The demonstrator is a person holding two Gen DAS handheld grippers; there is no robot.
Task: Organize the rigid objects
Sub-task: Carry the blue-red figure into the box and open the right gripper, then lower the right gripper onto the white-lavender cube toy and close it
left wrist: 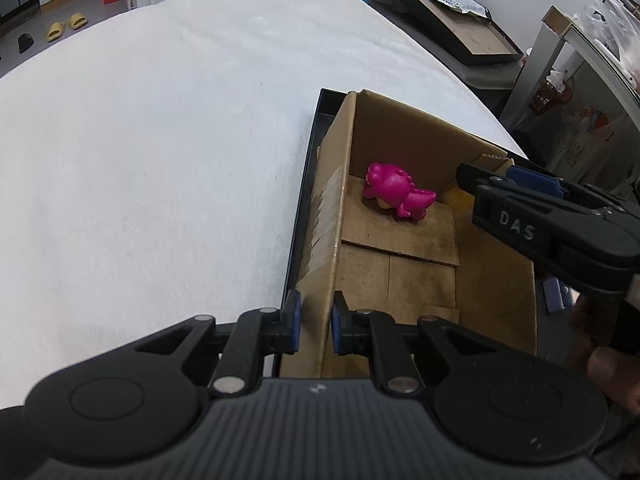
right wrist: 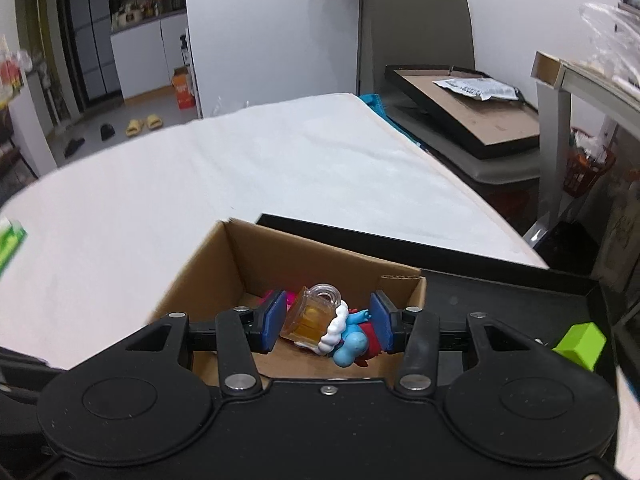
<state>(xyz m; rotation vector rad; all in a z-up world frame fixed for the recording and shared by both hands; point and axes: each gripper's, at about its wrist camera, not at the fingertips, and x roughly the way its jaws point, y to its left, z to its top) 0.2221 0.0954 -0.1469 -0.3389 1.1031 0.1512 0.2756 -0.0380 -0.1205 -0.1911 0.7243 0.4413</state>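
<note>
The left gripper (left wrist: 314,322) sat low at the near end of the cardboard box (left wrist: 400,136), its blue pads narrow w/ one inside and one outside the box's left wall; whether they actually pinched the wall, can't tell from the left wrist view. The box stood in a shallow black tray (left wrist: 304,184) on the white tablecloth (left wrist: 160,140). Inside, near the far wall, a magenta toy figure (left wrist: 396,192) lay on its side on the box floor. The right gripper (left wrist: 500,184) reached in over the box's right rim, body marked "DAS", w/ the person's hand (left wrist: 600,360) partly seen at the right edge. In the right wrist view the right gripper (right wrist: 328,322) hovered above the box interior (right wrist: 320,264), fingers set moderately wide. Between the pads showed a small beer-mug toy (right wrist: 308,314) w/ clear handle, amber fill and white foam, tilted, plus a blue figure (right wrist: 352,344) w/ red on it just beside it; the left pad looked to be touching the mug, but real grip vs. resting in the box below couldn't be told. A bit of magenta (right wrist: 286,296) peeked behind the left pad. A lime green block (right wrist: 580,346) lay in the tray to the right, outside the box.
</note>
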